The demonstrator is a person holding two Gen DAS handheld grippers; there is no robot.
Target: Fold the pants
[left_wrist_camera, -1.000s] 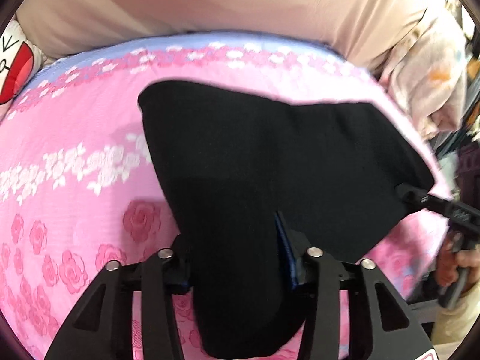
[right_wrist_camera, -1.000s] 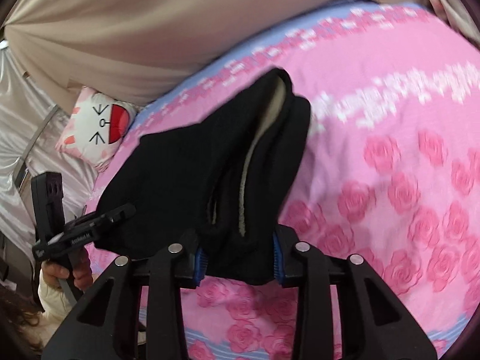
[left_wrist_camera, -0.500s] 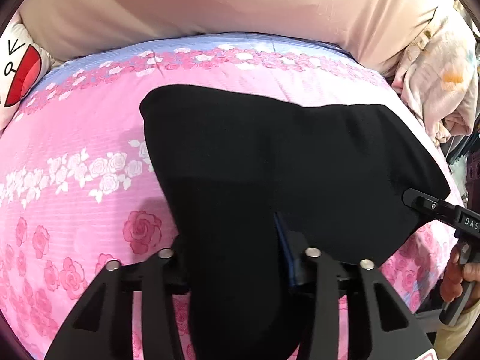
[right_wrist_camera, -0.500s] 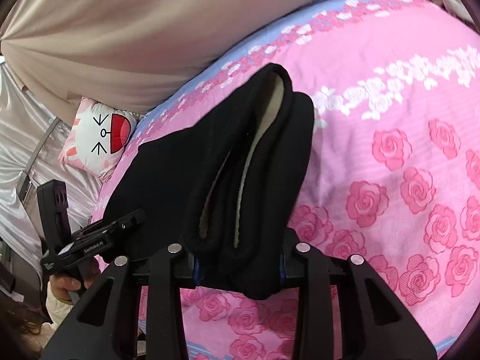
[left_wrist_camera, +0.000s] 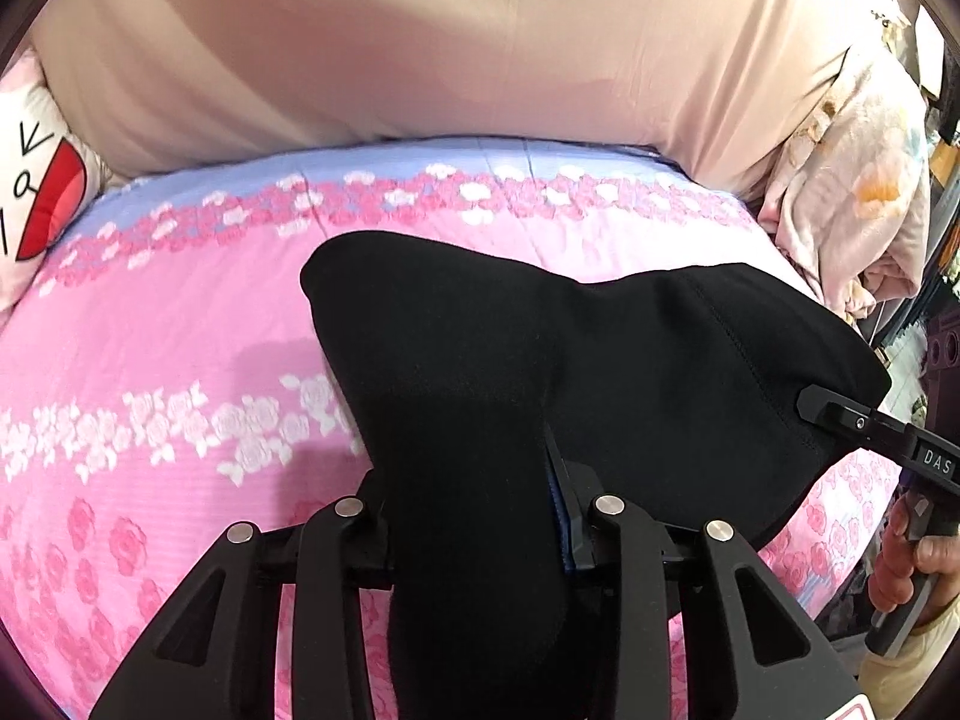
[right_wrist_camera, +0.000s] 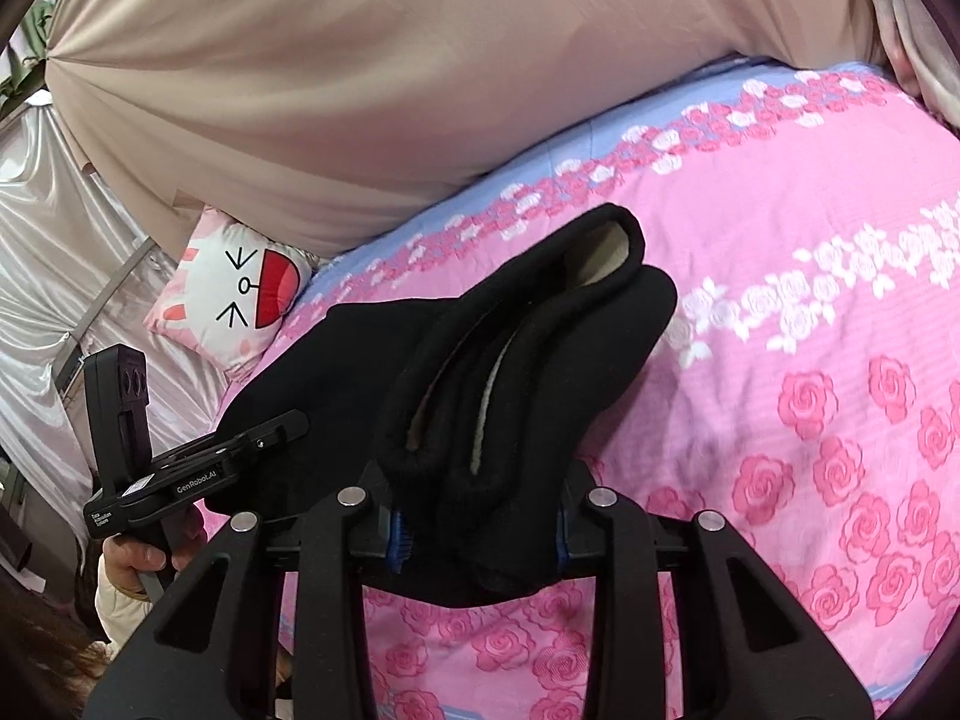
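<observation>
One pair of black fleece-lined pants [right_wrist_camera: 480, 372], two black two-finger grippers [left_wrist_camera: 474, 516] [right_wrist_camera: 480, 525], one pink rose-print bedsheet [left_wrist_camera: 150, 324], one white cartoon-face cushion [right_wrist_camera: 231, 294], one beige draped curtain [left_wrist_camera: 420, 42]

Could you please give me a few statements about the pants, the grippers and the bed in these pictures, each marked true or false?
1. The black pants are held by both grippers. True: the left gripper, whose jaws are closing, and the right gripper each have black fabric between their fingers.
2. The bedspread is plain white. False: it is pink with roses and a blue border.
3. The pants show a pale lining at one open edge. True, in the right wrist view.
4. A cartoon-face pillow lies on top of the pants. False: it sits apart, at the bed's edge.
5. The pants lie flat and untouched. False: they are bunched in the grippers.
</observation>
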